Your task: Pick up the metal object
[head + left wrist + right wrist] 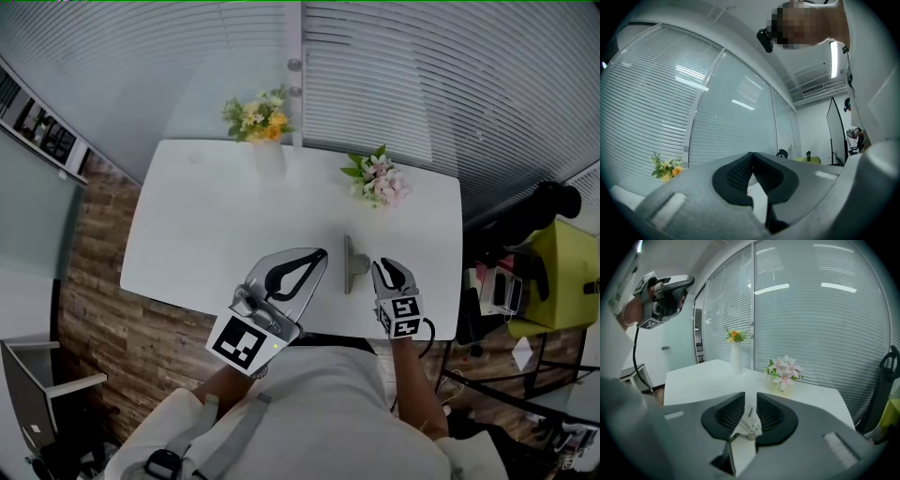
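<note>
Right gripper [392, 274], head view: jaws apart at lower centre-right, just beside the metal object [353, 263] on the white table [206, 225]. The left gripper [298, 272] is parked aside.
Left gripper view: jaws meet, empty, idle.
Right gripper view: object framed in the gap, ungripped, probably lining up the grasp.

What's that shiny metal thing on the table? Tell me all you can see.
The metal object is small, silvery and shiny: a narrow flat strip with a rounded lump on it. It lies on the white table near the front edge, just left of the right gripper, whose open jaws frame it. Only the table seems to touch it.
</note>
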